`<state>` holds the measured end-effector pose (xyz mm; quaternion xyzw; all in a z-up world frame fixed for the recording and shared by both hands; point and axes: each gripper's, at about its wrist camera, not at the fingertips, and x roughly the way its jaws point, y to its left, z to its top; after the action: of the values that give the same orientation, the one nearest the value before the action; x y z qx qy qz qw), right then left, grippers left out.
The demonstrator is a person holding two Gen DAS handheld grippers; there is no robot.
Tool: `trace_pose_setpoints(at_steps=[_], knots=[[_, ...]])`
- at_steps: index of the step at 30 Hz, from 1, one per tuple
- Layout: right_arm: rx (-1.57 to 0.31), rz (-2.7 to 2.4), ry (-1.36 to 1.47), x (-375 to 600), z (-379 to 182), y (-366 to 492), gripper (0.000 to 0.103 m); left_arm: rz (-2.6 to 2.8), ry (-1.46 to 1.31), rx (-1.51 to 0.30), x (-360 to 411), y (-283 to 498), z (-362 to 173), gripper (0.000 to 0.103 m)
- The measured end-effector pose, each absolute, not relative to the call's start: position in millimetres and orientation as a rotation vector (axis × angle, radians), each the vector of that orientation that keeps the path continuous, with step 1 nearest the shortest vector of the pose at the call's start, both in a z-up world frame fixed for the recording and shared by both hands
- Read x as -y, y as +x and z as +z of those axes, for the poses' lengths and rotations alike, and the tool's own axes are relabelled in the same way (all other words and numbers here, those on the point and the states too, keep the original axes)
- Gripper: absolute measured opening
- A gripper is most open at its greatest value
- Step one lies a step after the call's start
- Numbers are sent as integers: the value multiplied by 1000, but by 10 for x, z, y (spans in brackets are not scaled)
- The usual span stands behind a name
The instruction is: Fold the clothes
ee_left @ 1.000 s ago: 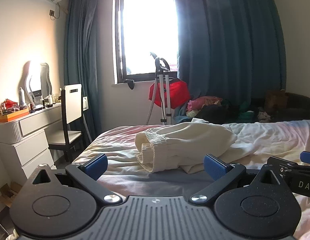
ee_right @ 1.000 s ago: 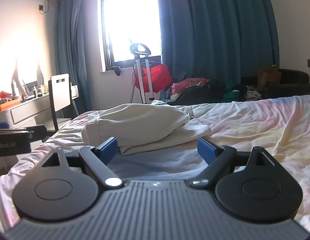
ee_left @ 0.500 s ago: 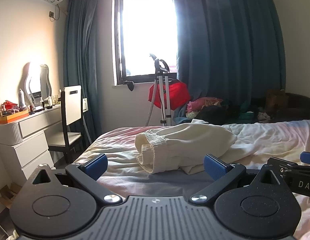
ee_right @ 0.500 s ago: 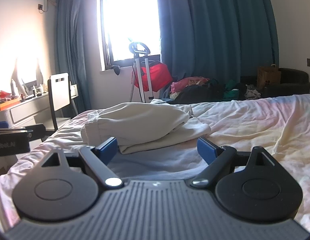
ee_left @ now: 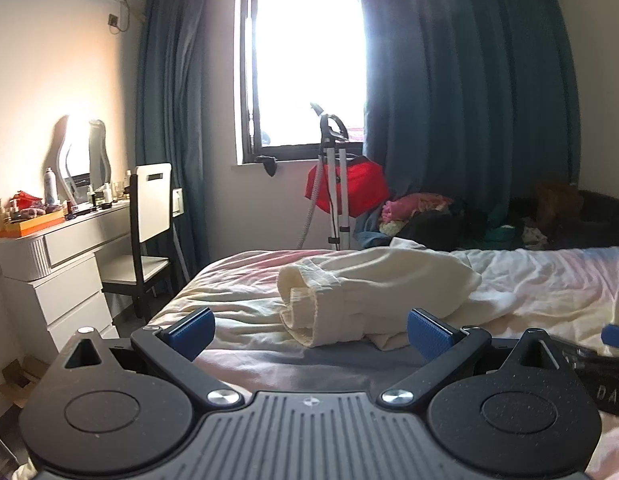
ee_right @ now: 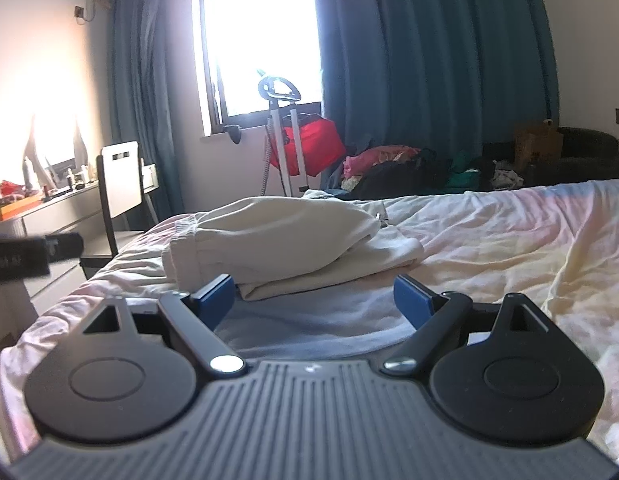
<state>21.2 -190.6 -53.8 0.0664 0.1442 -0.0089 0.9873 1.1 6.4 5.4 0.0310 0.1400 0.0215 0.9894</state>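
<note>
A cream garment [ee_left: 373,292] lies folded in a bundle on the bed [ee_left: 237,284], ribbed cuff end toward the left. It also shows in the right wrist view [ee_right: 285,240]. My left gripper [ee_left: 309,332] is open and empty, held just short of the bundle. My right gripper [ee_right: 313,300] is open and empty, also just in front of it. The right gripper's side shows at the left wrist view's right edge [ee_left: 605,360]. The left gripper's side shows at the right wrist view's left edge [ee_right: 25,252].
A white dresser [ee_left: 57,264] with bottles and a chair [ee_left: 149,232] stand left of the bed. A garment steamer [ee_left: 333,184] with a red bag, a clothes pile [ee_left: 421,212] and a dark sofa [ee_right: 581,160] lie beyond the bed under the window and blue curtains.
Both cameras have tilted slightly; the garment sits a touch lower in the left view. The garment and the open jaws are unchanged.
</note>
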Motion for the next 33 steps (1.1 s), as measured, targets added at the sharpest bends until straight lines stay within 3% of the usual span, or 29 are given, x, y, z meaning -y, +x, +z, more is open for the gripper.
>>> trace_pose_setpoints(at_steps=[7,16,26,27,28,30,31,32,33], knots=[[-348,94,130,1716,-295,693,88,101,0,-264,-412,-15,177,103],[-486,230,9,982,-78,2212,88,171,-57,-293,-974,205,115,103],[-604,191,-324,-146,-542,3828,86,262,-153,-441,-1385,872,-402,103],[-623,162,-373,-215,-629,3946,81,264,-153,-446,-1392,933,-449,103],[-639,128,-410,-251,-696,4038,69,266,-151,-451,-1396,993,-496,103],[-655,74,-456,-290,-785,4179,65,268,-139,-478,-1360,1129,-598,103],[-652,60,-463,-291,-796,4208,55,264,-137,-496,-1334,1200,-646,103],[-648,48,-466,-272,-797,4217,38,254,-142,-510,-1315,1239,-686,103],[-634,40,-453,-236,-769,4202,32,247,-142,-515,-1295,1271,-718,103]])
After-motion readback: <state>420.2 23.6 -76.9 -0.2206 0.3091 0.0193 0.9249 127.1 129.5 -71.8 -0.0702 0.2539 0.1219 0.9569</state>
